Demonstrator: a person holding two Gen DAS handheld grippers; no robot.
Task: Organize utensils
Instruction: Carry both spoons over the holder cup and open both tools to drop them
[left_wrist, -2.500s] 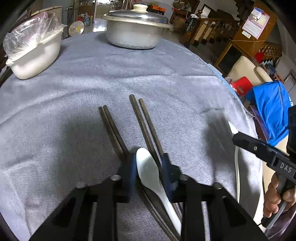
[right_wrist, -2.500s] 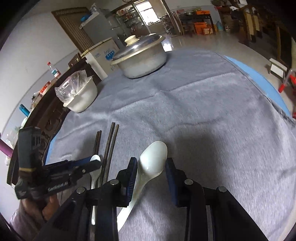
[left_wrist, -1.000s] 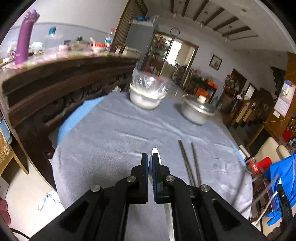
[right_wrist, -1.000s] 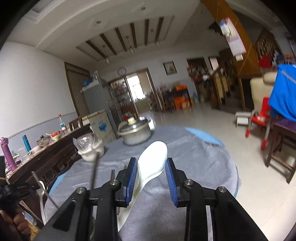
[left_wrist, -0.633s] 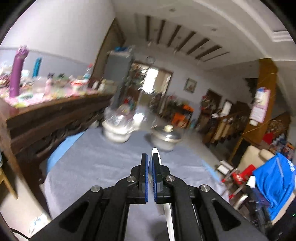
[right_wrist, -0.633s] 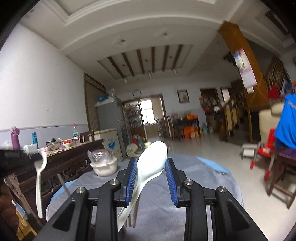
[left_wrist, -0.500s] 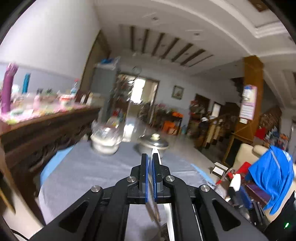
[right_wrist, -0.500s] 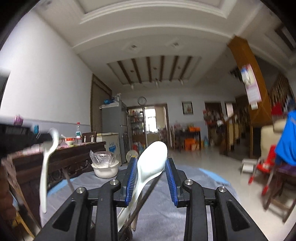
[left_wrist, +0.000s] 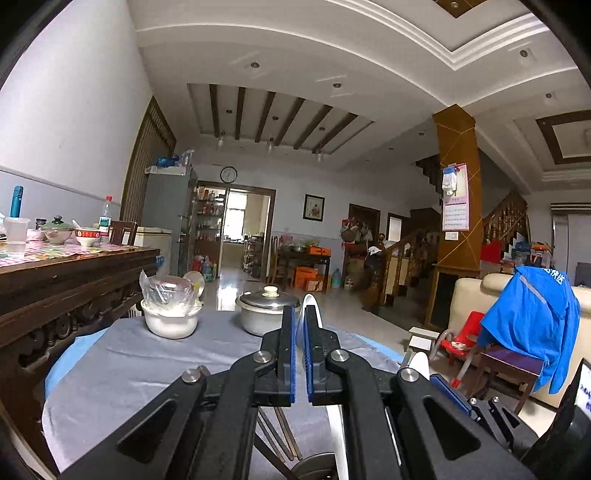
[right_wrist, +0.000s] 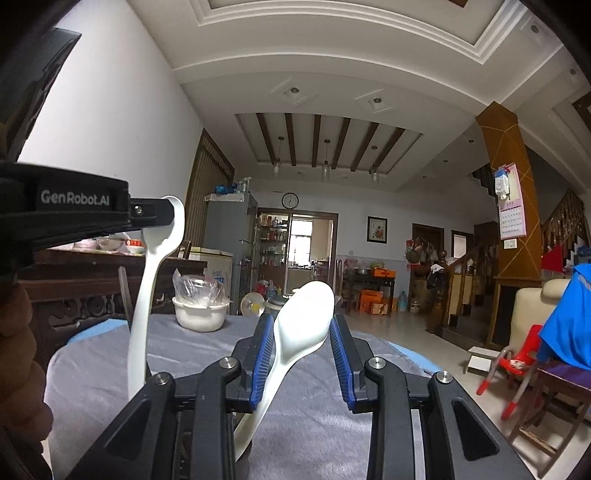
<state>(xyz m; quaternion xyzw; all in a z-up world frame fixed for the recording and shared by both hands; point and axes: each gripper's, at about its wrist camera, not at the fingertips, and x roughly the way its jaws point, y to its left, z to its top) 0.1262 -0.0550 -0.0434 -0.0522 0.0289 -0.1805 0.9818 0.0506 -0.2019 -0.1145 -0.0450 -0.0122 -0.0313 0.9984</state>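
My left gripper (left_wrist: 299, 325) is shut on a white spoon (left_wrist: 308, 302), seen edge-on between the blue pads; its handle hangs down. The same spoon shows in the right wrist view (right_wrist: 144, 302), hanging from the left gripper (right_wrist: 162, 214). My right gripper (right_wrist: 301, 332) is shut on a second white spoon (right_wrist: 303, 325) by its bowl, handle trailing down and back. Both are lifted above the grey-clothed table (left_wrist: 129, 369). Dark chopsticks (left_wrist: 280, 432) lie on the cloth below the left gripper.
A white bowl with a plastic bag (left_wrist: 170, 314) and a lidded metal pot (left_wrist: 267, 312) stand at the table's far side. A dark carved sideboard (left_wrist: 55, 288) runs along the left. A chair with a blue jacket (left_wrist: 532, 332) stands at the right.
Both grippers have lifted their spoons off the table and tilted up to level, so the views now look across the room. The chopsticks stay on the cloth.
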